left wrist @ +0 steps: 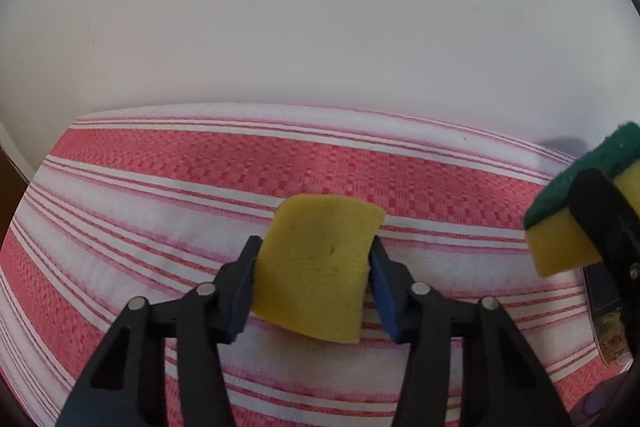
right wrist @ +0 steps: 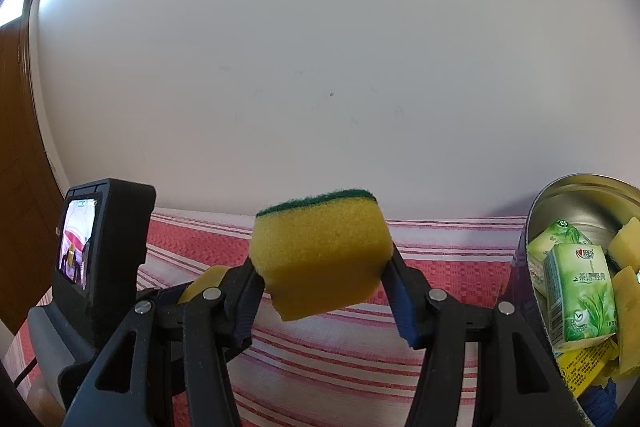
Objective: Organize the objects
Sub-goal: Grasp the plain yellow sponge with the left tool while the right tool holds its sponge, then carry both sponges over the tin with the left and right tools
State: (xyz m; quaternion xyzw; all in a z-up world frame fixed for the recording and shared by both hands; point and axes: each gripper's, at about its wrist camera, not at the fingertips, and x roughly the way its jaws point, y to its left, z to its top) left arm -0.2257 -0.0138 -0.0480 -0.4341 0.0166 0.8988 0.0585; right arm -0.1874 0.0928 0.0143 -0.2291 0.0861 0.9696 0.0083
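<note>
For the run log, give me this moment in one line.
left claw: shut on plain yellow sponge | right claw: shut on green-topped yellow sponge | round metal tin: holds tissue packs

Green-topped sponge (right wrist: pixel 322 259) between right gripper (right wrist: pixel 322 291) pads (right wrist: pixel 402 307)

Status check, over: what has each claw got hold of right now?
Left claw shut on yellow sponge. Right claw shut on green-topped sponge. Metal tin at right, partly filled. Nothing blocking.

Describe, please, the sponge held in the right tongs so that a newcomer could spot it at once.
Above the red-and-white striped cloth, left of the metal tin, the right tongs pinch a yellow sponge. Its green scouring layer on top distinguishes it from the sponge in the left tongs, which shows only yellow.
</note>
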